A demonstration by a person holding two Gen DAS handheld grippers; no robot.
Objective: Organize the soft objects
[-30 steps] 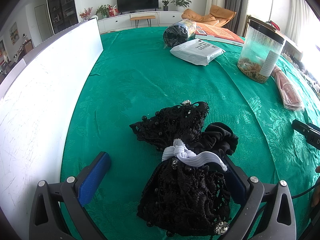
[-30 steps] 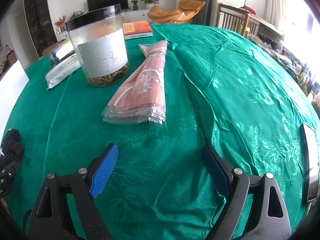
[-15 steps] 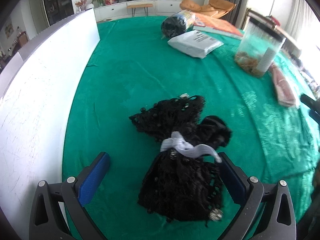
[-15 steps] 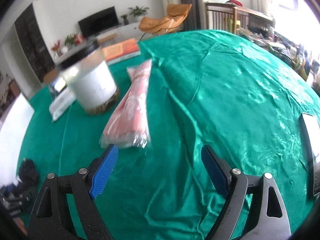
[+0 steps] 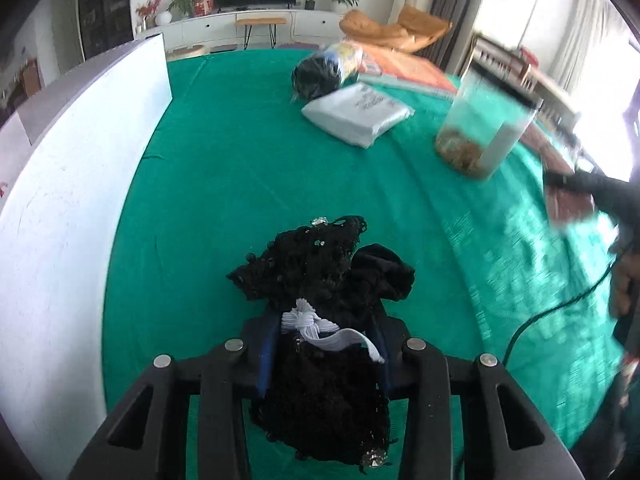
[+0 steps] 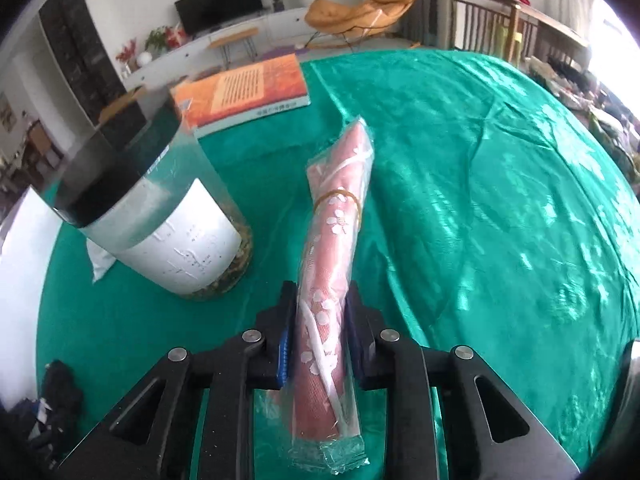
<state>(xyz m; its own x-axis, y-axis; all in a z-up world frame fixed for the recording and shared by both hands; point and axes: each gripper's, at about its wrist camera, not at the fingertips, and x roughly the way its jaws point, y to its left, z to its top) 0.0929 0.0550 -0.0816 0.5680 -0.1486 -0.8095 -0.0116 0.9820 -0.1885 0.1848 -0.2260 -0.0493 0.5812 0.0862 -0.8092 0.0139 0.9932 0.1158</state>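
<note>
Both pickups made, sorting yet to come: the left claw (image 5: 324, 344) grips a black lace bundle (image 5: 320, 320) between its pads, the right claw (image 6: 318, 328) clenches a pink wrapped roll (image 6: 332, 292) extending ahead above the green table (image 6: 480, 200); no destination visible

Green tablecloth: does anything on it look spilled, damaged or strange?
Nothing looks spilled or damaged. The green tablecloth only has creases. The left tongs grip the black lace bundle; the right tongs grip the pink wrapped roll.
</note>
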